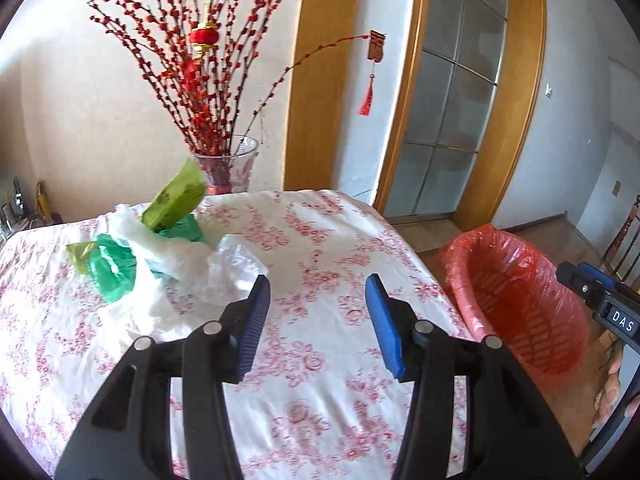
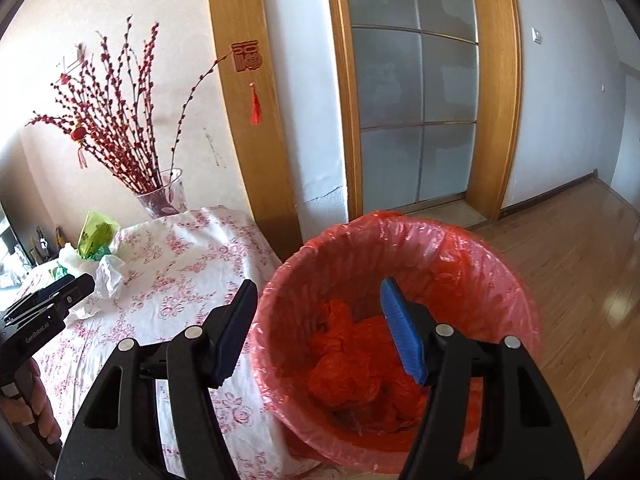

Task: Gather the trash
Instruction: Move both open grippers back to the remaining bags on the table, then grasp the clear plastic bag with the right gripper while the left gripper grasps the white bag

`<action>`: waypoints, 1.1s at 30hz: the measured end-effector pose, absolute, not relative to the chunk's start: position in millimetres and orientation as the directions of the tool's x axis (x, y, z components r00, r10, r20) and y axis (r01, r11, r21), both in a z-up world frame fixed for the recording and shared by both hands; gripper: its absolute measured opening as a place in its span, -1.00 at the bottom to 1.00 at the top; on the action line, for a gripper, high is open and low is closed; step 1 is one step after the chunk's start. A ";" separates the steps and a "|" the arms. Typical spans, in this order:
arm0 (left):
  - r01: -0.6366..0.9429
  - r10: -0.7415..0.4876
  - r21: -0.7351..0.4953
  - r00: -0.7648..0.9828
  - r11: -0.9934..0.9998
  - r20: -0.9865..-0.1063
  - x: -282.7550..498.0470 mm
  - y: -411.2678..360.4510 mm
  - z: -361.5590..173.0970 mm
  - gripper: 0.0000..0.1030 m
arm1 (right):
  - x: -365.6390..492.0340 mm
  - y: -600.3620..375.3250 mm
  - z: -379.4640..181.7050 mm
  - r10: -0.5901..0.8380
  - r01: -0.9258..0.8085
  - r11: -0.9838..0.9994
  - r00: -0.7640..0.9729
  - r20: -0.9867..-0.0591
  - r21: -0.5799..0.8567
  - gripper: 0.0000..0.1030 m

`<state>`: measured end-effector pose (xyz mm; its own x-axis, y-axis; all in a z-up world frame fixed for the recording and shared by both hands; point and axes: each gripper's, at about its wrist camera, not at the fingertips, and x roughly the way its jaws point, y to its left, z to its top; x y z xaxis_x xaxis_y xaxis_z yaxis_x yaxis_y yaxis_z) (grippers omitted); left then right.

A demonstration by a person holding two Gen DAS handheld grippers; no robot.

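Floral-cloth table (image 1: 320, 420) fills left view; red-lined bin (image 2: 400, 248) beside its edge, crumpled red bag inside. Trash pile (image 1: 160, 256) ahead-left of left gripper (image 1: 318, 300), jaws wide, empty, nearer. Right gripper (image 2: 318, 308) over bin, wide, empty.

Left gripper (image 1: 318, 300) and right gripper (image 2: 318, 320) both hold their jaws wide apart, gripping nothing.
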<state>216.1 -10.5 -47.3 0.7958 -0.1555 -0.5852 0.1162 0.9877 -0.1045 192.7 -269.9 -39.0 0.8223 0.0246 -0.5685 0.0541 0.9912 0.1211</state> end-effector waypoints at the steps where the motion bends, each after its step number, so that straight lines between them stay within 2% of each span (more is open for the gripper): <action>1: 0.098 -0.138 -0.099 0.799 0.990 -0.585 213.7 -2.4 -47.8 -0.03 | 194.7 -262.7 -39.2 0.037 0.038 0.992 0.821 -0.570 0.120 0.25; 11: -0.078 0.030 -0.059 0.814 0.995 -0.579 184.9 79.5 -51.7 -0.03 | 218.4 -176.1 -42.0 0.198 -0.146 0.980 0.794 -0.575 0.137 0.17; 20: -0.162 0.093 -0.067 0.808 0.985 -0.582 174.5 123.3 -55.0 -0.03 | 263.1 -86.2 -52.4 0.359 -0.308 0.932 0.712 -0.604 0.191 0.13; 33: -0.201 0.114 -0.085 0.801 0.976 -0.588 180.1 153.4 -59.6 -0.03 | 325.2 -16.9 -87.2 0.365 -0.376 0.915 0.612 -0.702 0.148 0.21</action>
<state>180.1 153.4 -59.6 0.8010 0.1140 -0.5877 -0.2011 0.9759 -0.0849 325.2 -16.9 -87.2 0.6116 0.3647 -0.7021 -0.3760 0.9148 0.1477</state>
